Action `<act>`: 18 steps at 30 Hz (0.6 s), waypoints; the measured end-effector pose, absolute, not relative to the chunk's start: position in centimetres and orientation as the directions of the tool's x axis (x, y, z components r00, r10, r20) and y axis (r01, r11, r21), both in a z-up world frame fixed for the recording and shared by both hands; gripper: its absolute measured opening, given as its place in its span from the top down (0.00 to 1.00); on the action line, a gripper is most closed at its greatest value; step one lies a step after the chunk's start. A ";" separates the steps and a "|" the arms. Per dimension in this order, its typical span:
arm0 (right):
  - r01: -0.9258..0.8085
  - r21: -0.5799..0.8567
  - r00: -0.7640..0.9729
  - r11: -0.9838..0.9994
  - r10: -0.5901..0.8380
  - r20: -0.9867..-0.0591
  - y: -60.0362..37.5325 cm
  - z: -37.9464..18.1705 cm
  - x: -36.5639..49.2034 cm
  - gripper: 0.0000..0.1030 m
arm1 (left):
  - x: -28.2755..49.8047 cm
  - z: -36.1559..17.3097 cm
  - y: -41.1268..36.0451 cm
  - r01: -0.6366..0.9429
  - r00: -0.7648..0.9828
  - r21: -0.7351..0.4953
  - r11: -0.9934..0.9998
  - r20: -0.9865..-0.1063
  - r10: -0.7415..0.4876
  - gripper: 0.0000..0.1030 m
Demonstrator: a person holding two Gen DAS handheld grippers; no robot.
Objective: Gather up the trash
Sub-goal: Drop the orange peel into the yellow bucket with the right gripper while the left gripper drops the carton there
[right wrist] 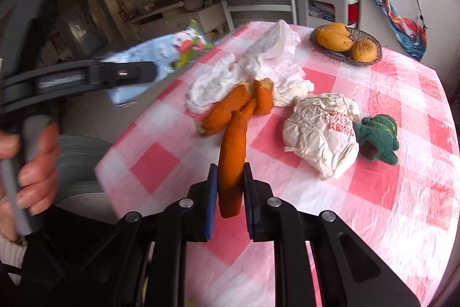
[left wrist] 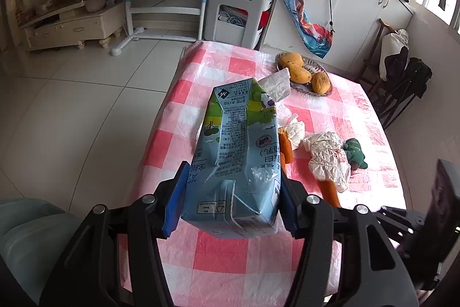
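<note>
My left gripper [left wrist: 233, 174] is shut on a blue and green milk carton [left wrist: 238, 140], held flat above the pink checked table [left wrist: 230, 263]. In the right wrist view the same carton [right wrist: 172, 51] shows blurred at the left, beyond the table edge. My right gripper [right wrist: 230, 169] is shut on a curved strip of orange peel [right wrist: 233, 151], lifted off the cloth. More orange peel [right wrist: 230, 105] lies just ahead on white tissue [right wrist: 212, 85]. A crumpled white paper wrapper [right wrist: 322, 131] sits to the right, touching a small green knitted toy [right wrist: 379, 137].
A wire basket of mangoes [right wrist: 345, 42] stands at the table's far side. A pale grey round container [right wrist: 80, 157] sits on the floor by the table's left edge. A person's hand [right wrist: 37, 163] grips the left tool's handle. A chair with dark clothes [left wrist: 402, 82] stands at the right.
</note>
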State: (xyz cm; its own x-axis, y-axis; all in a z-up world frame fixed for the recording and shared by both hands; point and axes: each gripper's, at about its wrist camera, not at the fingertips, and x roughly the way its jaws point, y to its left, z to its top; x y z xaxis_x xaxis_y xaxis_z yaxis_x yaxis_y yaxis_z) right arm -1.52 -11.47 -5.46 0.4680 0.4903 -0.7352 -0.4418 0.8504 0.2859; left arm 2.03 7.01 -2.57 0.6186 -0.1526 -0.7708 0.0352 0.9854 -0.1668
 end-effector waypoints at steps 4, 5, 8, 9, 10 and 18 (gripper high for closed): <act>-0.527 0.326 0.406 0.785 0.569 -0.715 -11.6 -4.5 -4.7 0.83 | 1.7 -2.5 7.1 0.044 0.624 -0.168 0.985 -0.765 -0.159 0.48; -0.554 0.328 0.383 0.765 0.585 -0.715 -11.4 -4.5 -5.6 0.83 | 1.5 -2.6 7.1 0.048 0.624 -0.171 0.984 -0.764 -0.163 0.48; -0.633 0.317 0.308 0.706 0.605 -0.734 -10.3 -4.7 -8.5 0.83 | 0.9 -2.6 6.8 0.062 0.627 -0.163 0.985 -0.761 -0.166 0.48; -0.655 0.308 0.287 0.690 0.605 -0.743 -9.6 -4.9 -9.5 0.83 | 0.5 -2.7 6.5 0.071 0.629 -0.154 0.986 -0.760 -0.164 0.48; -0.678 0.298 0.263 0.672 0.601 -0.755 -9.1 -5.2 -10.4 0.83 | 0.4 -2.7 6.3 0.076 0.631 -0.149 0.986 -0.759 -0.163 0.48; -0.764 0.303 0.087 0.569 0.557 -0.826 -6.8 -8.5 -15.0 0.74 | -1.5 -2.6 4.6 0.121 0.648 -0.074 0.990 -0.749 -0.135 0.48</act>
